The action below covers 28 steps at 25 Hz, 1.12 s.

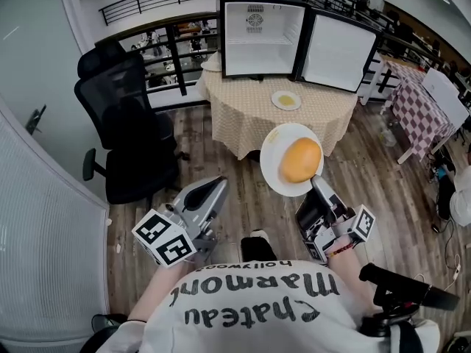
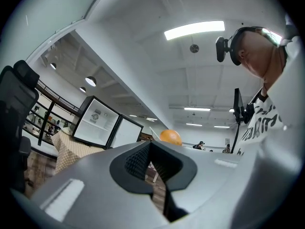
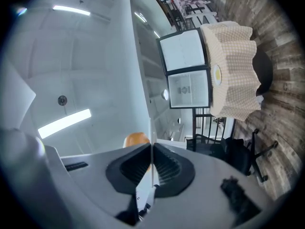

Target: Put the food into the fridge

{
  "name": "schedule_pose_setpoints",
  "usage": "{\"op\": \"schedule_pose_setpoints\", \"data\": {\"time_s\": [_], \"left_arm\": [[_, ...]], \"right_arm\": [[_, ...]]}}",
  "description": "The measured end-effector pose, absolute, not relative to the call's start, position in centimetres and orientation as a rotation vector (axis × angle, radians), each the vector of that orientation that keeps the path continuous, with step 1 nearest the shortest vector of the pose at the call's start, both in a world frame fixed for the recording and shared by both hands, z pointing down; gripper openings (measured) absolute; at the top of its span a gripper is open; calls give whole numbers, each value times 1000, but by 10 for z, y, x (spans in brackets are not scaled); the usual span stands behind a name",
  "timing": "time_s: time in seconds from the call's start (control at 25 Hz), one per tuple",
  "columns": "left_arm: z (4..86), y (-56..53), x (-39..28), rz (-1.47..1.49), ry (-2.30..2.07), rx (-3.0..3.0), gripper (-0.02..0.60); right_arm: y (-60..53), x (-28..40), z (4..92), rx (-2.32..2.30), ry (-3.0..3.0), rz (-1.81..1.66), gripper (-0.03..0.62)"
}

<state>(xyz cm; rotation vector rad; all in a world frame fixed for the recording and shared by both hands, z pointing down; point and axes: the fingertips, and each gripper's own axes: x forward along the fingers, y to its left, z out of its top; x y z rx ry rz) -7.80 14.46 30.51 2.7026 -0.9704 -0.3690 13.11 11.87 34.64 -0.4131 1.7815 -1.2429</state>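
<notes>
My right gripper (image 1: 317,188) is shut on the rim of a white plate (image 1: 276,169) that carries a round orange bun (image 1: 300,159). It holds the plate above the floor, short of the table. In the right gripper view the plate's edge (image 3: 151,168) runs as a thin white line between the closed jaws, with the bun (image 3: 137,139) behind it. My left gripper (image 1: 218,185) is at lower left, shut and holding nothing; its pads (image 2: 138,159) meet at the tip. The small black fridge (image 1: 261,39) stands open on the table, white and bare inside, its door (image 1: 342,50) swung right.
The round table (image 1: 250,112) has a checked cloth and a second small plate of food (image 1: 286,100) in front of the fridge. A black office chair (image 1: 129,123) stands to the left. Railings run behind, and another checked table (image 1: 419,109) is at right. The floor is wood planks.
</notes>
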Motion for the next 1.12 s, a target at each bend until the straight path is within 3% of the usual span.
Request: {"op": "schedule_pose_setpoints", "data": {"time_s": [1.12], "left_arm": [[308,-154,-26,-379,-1067,2701,6]], "right_arm": [[-196,176,351,-342,1852,-1280,20]]}}
